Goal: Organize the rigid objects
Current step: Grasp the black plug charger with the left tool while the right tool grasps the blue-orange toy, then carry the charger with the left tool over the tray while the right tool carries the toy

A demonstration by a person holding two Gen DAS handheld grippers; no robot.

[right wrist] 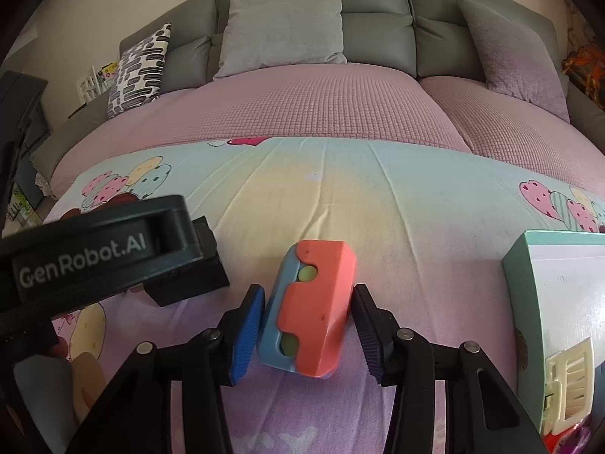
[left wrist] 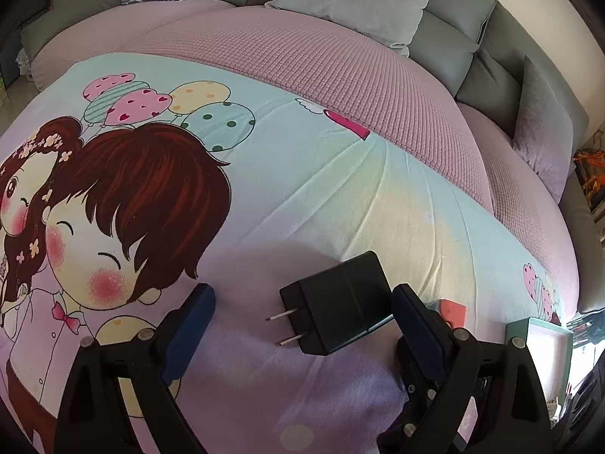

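A black plug adapter (left wrist: 338, 308) with two metal prongs lies on the cartoon-print blanket (left wrist: 302, 189), between the fingers of my left gripper (left wrist: 302, 321), nearer the right finger. The left gripper is open. In the right wrist view, a coral and blue toy block (right wrist: 310, 312) with green dots lies on the blanket between the blue pads of my right gripper (right wrist: 308, 335). The jaws stand close on both sides of it, with small gaps showing. The left gripper's body (right wrist: 94, 257) shows at the left of that view.
A teal-rimmed white box (right wrist: 559, 302) stands at the right, with a cream plastic piece (right wrist: 571, 382) inside; it also shows in the left wrist view (left wrist: 544, 344). A pink quilted cover (right wrist: 321, 106), grey sofa back and cushions (right wrist: 283, 26) lie beyond.
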